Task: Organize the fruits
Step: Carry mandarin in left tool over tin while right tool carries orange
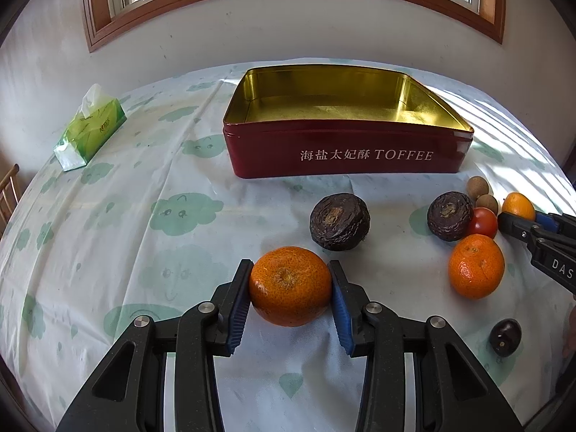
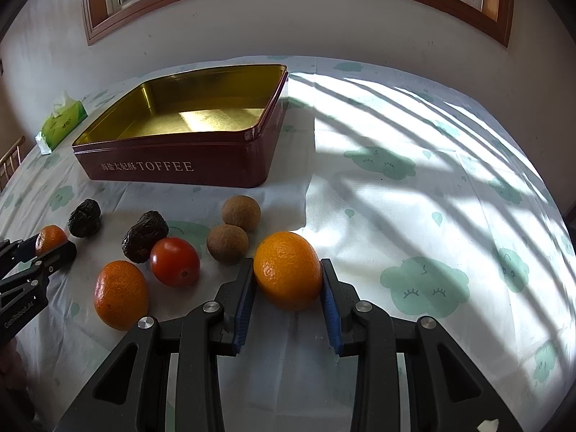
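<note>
Left gripper [image 1: 291, 288] clamps speckled mandarin [image 1: 290, 285]; right gripper [image 2: 288, 282] apparently clamps smooth kumquat [image 2: 288, 275].

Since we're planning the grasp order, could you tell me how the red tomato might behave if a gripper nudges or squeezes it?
The red tomato looks smooth and glossy, so the pads may slip on it. Its rounded shape suggests it could roll if nudged, perhaps into the tangerine beside it. It is probably soft, so a gentle squeeze seems wise.

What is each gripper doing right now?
Left gripper: shut on a mandarin.
Right gripper: shut on a smooth orange fruit.
</note>
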`<state>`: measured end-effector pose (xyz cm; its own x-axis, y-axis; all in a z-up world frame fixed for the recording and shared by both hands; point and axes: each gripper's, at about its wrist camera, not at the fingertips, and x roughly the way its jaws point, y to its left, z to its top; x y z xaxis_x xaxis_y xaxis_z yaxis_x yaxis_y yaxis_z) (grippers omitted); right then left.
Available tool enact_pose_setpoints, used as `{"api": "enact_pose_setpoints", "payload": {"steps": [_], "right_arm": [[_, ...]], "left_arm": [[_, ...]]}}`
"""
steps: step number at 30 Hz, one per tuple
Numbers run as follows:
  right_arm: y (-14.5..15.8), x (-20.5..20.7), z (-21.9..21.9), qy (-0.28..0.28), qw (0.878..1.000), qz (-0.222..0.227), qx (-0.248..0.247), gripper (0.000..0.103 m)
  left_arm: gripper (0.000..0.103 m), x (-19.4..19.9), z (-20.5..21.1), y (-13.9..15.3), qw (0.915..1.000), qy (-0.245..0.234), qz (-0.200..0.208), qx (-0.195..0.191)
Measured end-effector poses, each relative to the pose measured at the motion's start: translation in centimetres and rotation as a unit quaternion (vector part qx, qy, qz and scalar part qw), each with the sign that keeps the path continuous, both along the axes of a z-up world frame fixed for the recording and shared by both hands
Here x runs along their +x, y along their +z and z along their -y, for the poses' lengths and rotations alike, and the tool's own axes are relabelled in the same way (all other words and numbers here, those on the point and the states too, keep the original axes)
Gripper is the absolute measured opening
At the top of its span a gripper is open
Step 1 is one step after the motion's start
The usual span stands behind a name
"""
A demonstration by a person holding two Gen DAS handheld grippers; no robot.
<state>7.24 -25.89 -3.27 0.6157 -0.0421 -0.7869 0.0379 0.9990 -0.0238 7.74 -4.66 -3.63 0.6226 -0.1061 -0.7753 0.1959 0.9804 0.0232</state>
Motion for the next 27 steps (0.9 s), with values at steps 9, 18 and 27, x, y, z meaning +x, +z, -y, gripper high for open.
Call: {"api": "enact_pose_setpoints", "payload": {"steps": [9,18,27], "right_arm": [[1.6,-0.3,-0.4,0.005,1.0,0.012,0.007,0.031],[4.4,0.5,-1.8,0.026,0.999,0.04,0.007,0.031],[6.1,3.5,-3.6,0.046,0.998,0.049,0.006,0.031]], "left_arm": [[0.042,-0.1,-0.1,1.4,0.9998,-0.005,0.018,-0.004],[0.042,1.1,-1.0,4.3,0.9985,-0.004,0.052,-0.014],[0.042,4.2,-1.3,6.7,0.9966,-0.001,0.08,-0.017]]}}
